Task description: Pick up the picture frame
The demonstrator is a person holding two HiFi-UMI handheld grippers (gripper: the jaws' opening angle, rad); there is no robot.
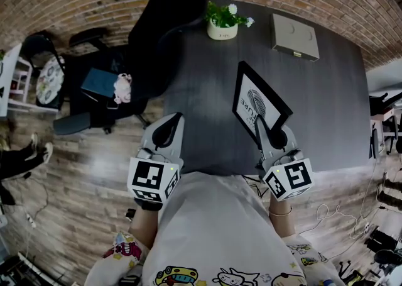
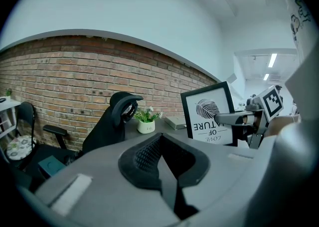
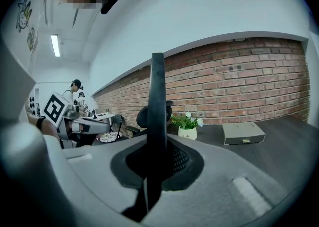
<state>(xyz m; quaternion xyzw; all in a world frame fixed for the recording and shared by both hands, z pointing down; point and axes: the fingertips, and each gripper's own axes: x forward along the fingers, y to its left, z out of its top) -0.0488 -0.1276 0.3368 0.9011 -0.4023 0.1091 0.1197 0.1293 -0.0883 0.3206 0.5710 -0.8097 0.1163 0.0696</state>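
Right gripper (image 1: 269,132) is clamping the picture frame (image 1: 254,95), seen edge-on in its own view; left gripper (image 1: 168,131), closed and empty, is viewing the printed face.

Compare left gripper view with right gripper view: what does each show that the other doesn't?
Left gripper view only: the picture frame's printed face. Right gripper view only: the frame edge-on, a thin black strip clamped in the right claw, plus a person far back. Both: potted plant, grey box, black chair, brick wall.
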